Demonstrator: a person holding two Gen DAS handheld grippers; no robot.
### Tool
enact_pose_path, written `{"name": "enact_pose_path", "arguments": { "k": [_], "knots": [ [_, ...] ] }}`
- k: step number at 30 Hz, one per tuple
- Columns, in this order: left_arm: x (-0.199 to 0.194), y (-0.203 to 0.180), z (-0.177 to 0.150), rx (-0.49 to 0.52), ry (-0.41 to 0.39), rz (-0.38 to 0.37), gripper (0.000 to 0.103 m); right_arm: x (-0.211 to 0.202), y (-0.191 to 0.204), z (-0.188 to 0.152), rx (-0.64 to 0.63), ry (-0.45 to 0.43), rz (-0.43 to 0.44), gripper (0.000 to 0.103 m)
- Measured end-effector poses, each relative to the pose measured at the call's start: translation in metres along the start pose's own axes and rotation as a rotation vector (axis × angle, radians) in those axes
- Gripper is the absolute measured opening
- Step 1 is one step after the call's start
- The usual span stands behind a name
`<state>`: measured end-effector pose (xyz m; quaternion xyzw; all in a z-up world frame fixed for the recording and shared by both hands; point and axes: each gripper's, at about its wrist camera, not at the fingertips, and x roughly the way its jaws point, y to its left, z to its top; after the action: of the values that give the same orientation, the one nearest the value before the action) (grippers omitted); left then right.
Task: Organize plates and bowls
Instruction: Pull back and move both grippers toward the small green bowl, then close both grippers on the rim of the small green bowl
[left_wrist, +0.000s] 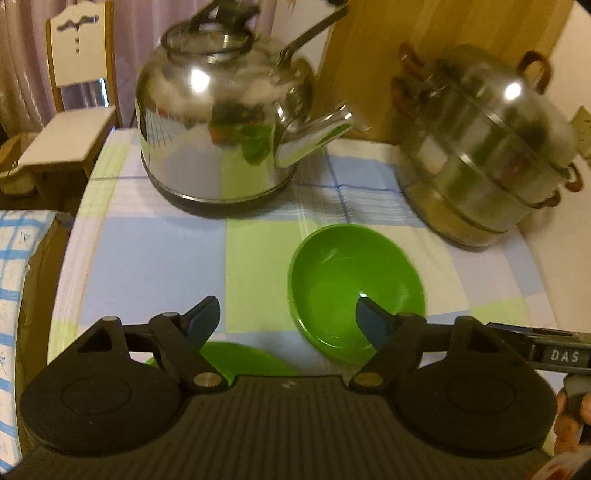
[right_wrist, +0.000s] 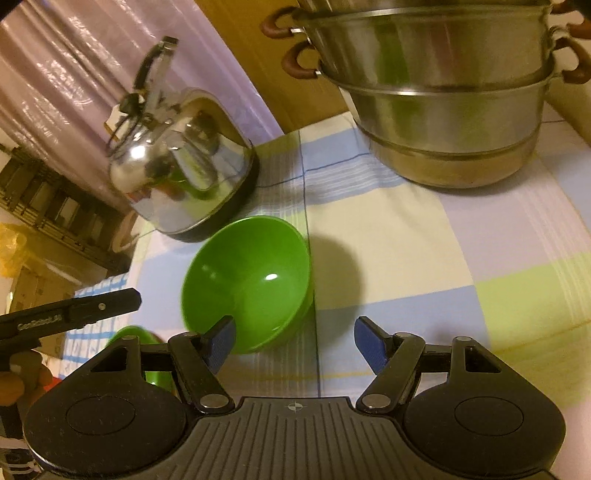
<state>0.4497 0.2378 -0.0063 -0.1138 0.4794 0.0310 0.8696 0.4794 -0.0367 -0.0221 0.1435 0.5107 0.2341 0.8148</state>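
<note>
Both claws apart, empty: left claw (left_wrist: 286, 317), right claw (right_wrist: 293, 341) near green bowl (right_wrist: 247, 280). Straddle rim squarely, clear of kettle (left_wrist: 221, 122).

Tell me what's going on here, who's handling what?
A person holds a two-finger gripper in each hand over a checked tablecloth. Both the left gripper and right gripper are open and empty, close to a green bowl standing upright. A second green dish lies partly hidden under the left gripper. A steel kettle and stacked steamer pot stand behind. Nothing is gripped yet.
</note>
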Motion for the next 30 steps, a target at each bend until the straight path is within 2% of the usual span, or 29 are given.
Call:
{"name": "enact_pose_path", "arguments": {
  "k": [2, 4, 6, 9, 12, 18, 26, 30],
  "knots": [
    [0.015, 0.001, 0.004, 0.007, 0.022, 0.012, 0.074, 0.012, -0.003, 0.003, 0.008, 0.006, 0.000, 0.071],
    [0.027, 0.003, 0.007, 0.000, 0.032, 0.008, 0.068, 0.022, -0.006, 0.006, 0.020, 0.008, 0.001, 0.069],
    [0.036, 0.005, 0.011, -0.005, 0.038, 0.004, 0.058, 0.030, -0.008, 0.008, 0.030, 0.009, 0.005, 0.061],
    [0.048, 0.003, 0.013, 0.004, 0.049, -0.001, 0.044, 0.042, -0.011, 0.012, 0.048, 0.013, 0.014, 0.055],
    [0.057, -0.001, 0.014, 0.014, 0.062, -0.014, 0.037, 0.052, -0.010, 0.015, 0.044, 0.023, 0.008, 0.047],
    [0.071, -0.009, 0.015, 0.024, 0.076, -0.029, 0.022, 0.067, -0.013, 0.014, 0.055, 0.027, 0.024, 0.042],
    [0.082, -0.013, 0.010, 0.022, 0.085, -0.018, 0.011, 0.079, -0.014, 0.014, 0.055, 0.038, 0.024, 0.023],
    [0.081, -0.013, 0.010, 0.015, 0.081, -0.008, 0.006, 0.081, -0.013, 0.013, 0.041, 0.038, -0.007, 0.015]
  ]
}}
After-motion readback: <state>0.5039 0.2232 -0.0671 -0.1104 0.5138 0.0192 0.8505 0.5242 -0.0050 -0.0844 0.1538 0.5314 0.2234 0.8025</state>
